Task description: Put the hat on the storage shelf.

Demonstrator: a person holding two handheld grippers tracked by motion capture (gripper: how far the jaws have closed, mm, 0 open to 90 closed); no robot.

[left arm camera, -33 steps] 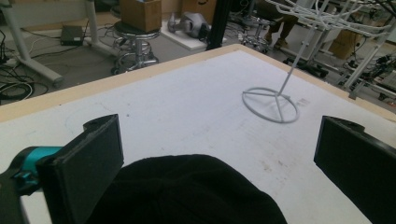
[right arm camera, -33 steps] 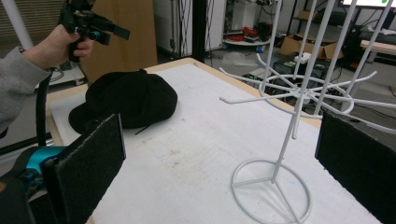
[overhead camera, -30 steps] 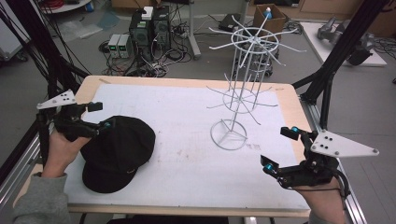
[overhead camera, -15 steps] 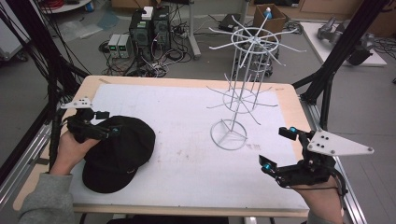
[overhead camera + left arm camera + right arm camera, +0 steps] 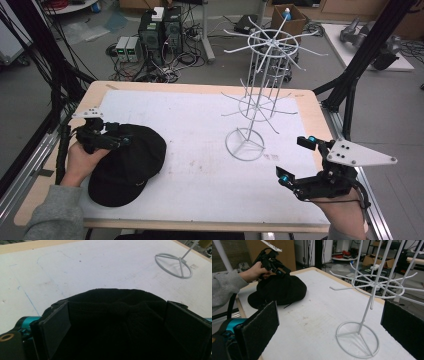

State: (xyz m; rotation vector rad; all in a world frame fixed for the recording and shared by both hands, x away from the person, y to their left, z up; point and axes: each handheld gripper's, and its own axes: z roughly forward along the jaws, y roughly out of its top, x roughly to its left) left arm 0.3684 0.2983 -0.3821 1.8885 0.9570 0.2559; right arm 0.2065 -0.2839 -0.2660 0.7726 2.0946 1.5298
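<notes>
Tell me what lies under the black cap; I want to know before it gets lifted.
The black cap rests on the white table surface. Whatever lies beneath its crown is covered. The left gripper reaches over it, jaws open.

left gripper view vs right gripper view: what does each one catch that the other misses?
Left gripper view alone: the left gripper's jaws wide apart, the black cap's crown between them, no squeeze visible.

Right gripper view alone: the right gripper's open jaws, the white wire rack's hook arms and upright post, the person's hand and grey sleeve, background boxes and shelving.

Both: the cap, the rack's ring base, the white table surface.
</notes>
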